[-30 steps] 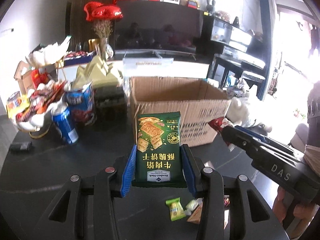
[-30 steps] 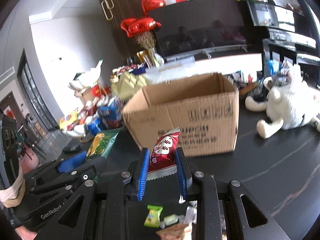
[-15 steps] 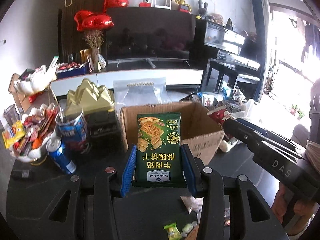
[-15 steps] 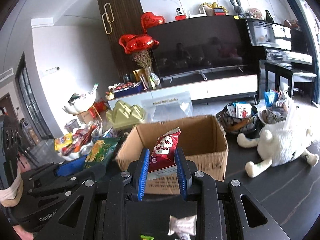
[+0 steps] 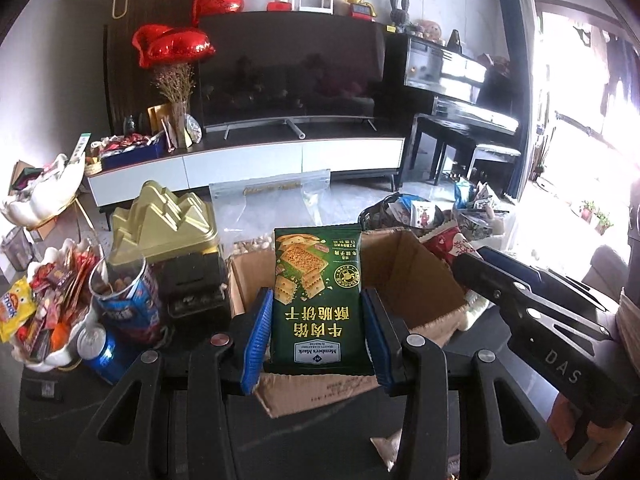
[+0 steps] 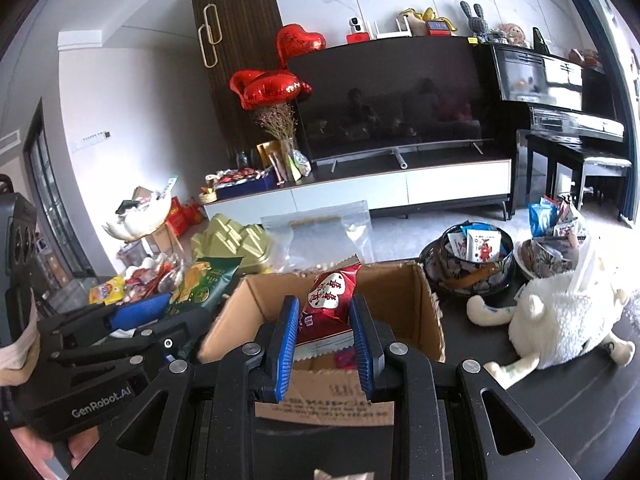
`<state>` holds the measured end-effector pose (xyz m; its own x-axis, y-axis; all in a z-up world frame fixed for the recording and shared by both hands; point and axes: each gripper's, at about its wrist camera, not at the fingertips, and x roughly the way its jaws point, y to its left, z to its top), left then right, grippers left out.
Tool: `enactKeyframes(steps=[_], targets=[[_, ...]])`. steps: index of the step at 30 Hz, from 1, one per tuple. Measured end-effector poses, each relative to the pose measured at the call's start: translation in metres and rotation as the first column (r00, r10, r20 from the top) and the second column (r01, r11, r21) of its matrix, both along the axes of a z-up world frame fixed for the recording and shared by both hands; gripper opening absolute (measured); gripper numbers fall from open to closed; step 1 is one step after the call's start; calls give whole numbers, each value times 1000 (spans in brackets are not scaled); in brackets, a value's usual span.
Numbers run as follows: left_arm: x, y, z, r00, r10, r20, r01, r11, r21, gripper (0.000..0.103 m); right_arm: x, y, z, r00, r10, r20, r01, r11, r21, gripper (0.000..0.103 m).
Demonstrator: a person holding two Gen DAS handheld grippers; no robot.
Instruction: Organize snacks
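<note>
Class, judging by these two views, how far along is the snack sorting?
Done: little visible in the box. In hand: the left gripper holds a green packet, the right gripper a red packet, both above the box. Left: dropping them in.

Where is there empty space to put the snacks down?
The open brown cardboard box looks mostly bare inside, with one small packet on its floor. The dark tabletop in front of the white plush toy is free too. Left of the box it is crowded: blue cans, a gold tin, a heaped snack bowl.
</note>
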<state>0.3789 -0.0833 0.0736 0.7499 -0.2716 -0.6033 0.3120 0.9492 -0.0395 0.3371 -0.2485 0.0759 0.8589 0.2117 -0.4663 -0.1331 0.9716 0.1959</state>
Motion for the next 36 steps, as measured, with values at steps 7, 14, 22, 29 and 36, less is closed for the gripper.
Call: enactKeyframes(steps=[7,14,22,29,36], targets=[[28,-6,-6,998,52,-18,-52,998,23,60,27,-7,-5,999,-49,-14,48,998,-28,40],[-4,0,-2,998,64,7,-64,998,29,70,10,-10,-6,998,-42,-38,40,998,-39,53],[-56,8,9,994,78,81,-81,996,40,73,-29,-7,-4,999,-12,-49,11,999,-32,62],[-98,12,4,994,73,83,-75,997,27,73,-61,-4,-14,996,34,-80,-36,999,-18,62],[-123,11,-15,997,63,40,-64,998,24,73,-85,-4,-30,991,49,-122,-51,999,-13,62]])
